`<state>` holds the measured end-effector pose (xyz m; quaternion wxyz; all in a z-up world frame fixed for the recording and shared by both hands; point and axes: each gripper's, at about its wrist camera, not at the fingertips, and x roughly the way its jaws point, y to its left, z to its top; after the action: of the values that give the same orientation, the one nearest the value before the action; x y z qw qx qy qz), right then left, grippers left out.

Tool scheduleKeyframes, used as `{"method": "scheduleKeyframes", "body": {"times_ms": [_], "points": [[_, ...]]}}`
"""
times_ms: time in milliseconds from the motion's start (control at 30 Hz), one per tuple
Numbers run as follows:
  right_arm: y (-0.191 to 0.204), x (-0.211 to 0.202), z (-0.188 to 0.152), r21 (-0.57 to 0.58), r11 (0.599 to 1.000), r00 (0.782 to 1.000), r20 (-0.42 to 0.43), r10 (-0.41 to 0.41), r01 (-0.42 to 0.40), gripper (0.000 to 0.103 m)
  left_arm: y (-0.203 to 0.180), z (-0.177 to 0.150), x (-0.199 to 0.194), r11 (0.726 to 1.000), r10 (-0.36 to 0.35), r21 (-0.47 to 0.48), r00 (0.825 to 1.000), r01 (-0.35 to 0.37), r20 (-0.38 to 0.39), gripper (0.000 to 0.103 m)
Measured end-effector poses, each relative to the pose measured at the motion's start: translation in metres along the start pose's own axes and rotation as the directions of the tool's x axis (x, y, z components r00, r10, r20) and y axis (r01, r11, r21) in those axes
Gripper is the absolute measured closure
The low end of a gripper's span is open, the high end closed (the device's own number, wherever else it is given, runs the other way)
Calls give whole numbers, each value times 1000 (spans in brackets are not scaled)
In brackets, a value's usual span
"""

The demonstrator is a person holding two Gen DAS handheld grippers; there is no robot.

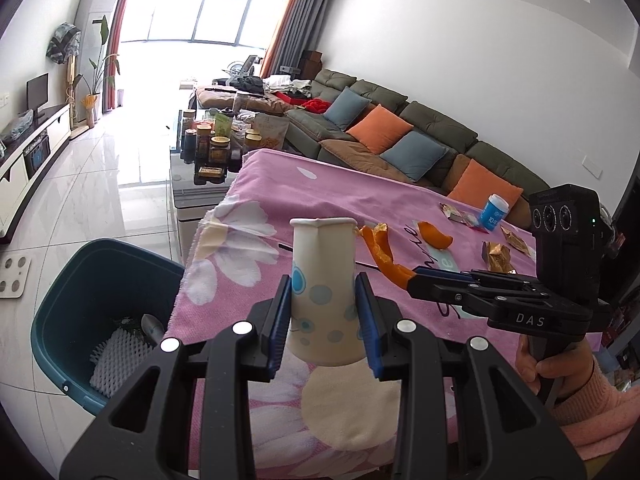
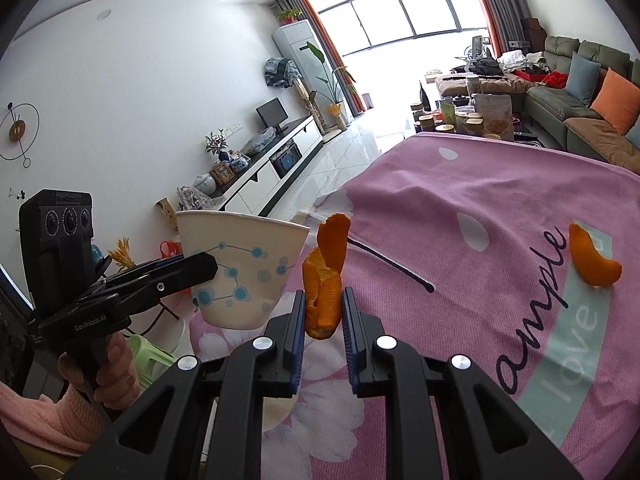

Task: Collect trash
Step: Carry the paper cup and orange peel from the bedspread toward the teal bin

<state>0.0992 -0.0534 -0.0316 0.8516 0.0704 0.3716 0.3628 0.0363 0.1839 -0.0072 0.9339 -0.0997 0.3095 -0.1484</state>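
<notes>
Matt white paper cup with blue dots (image 1: 322, 300); fuzzy pink cloth blanket (image 2: 460, 208); dimpled orange peel strip (image 2: 322, 292); smooth teal plastic bin (image 1: 80, 292); glossy tiled floor (image 1: 112, 184)

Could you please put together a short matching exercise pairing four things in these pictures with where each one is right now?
Things:
1. paper cup
2. long orange peel
3. white foam net
4. blue bottle

Places:
A. inside the teal bin
B. lying on the pink cloth by the wrappers
C. held in the left gripper
D. held in the right gripper

Pairs: 1-C, 2-D, 3-A, 4-B
</notes>
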Motion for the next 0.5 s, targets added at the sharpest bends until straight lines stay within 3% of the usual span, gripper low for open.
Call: {"method": "scheduleKeyframes", "body": {"times_ms": [500], "points": [[23,21,12,-46,998,999,-24,43,-44,87,20,-1,-18,997,75,-29,997,-74,25,71]]}}
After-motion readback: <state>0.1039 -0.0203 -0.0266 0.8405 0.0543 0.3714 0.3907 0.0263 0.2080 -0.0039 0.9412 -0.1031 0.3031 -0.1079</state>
